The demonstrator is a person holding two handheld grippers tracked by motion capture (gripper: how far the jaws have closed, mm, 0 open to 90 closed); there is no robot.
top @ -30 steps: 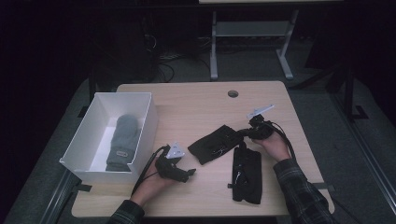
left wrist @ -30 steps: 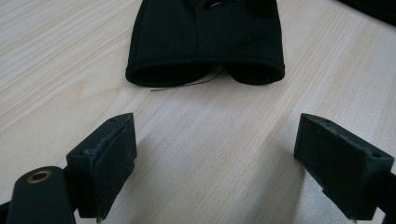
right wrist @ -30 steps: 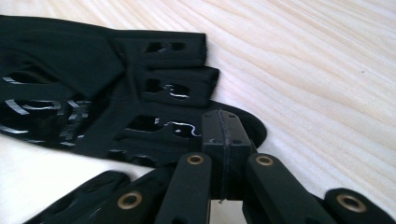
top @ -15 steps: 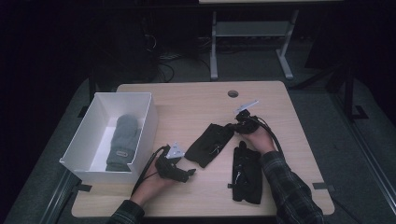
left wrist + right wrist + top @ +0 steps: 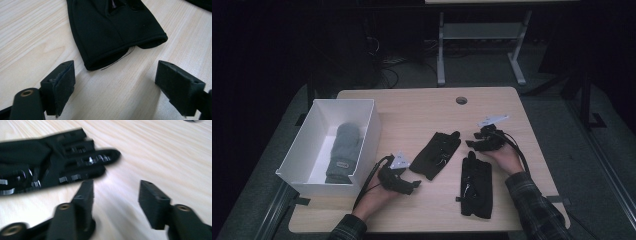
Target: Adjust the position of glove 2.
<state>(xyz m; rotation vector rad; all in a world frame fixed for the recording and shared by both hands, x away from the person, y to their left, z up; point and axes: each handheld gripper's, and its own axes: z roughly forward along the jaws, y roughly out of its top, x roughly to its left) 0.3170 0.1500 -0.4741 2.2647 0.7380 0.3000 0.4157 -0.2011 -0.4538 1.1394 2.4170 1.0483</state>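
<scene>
A: Why is nothing gripped? The left gripper [image 5: 117, 87] is held with its jaws wide and empty at the cuff of the black glove [image 5: 112, 27], which lies flat mid-table, as if lined up for a pick

B: The right gripper [image 5: 117, 202], far right, has just been opening; nothing is seen between its jaws. The glove has been dragged left and let go, with the second glove [image 5: 476, 184] and white box [image 5: 362, 107] left untouched

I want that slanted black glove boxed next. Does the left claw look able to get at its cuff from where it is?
Probably yes. The left claw stands open just short of the black glove, whose cuff lies flat on the bare table with nothing between.
</scene>
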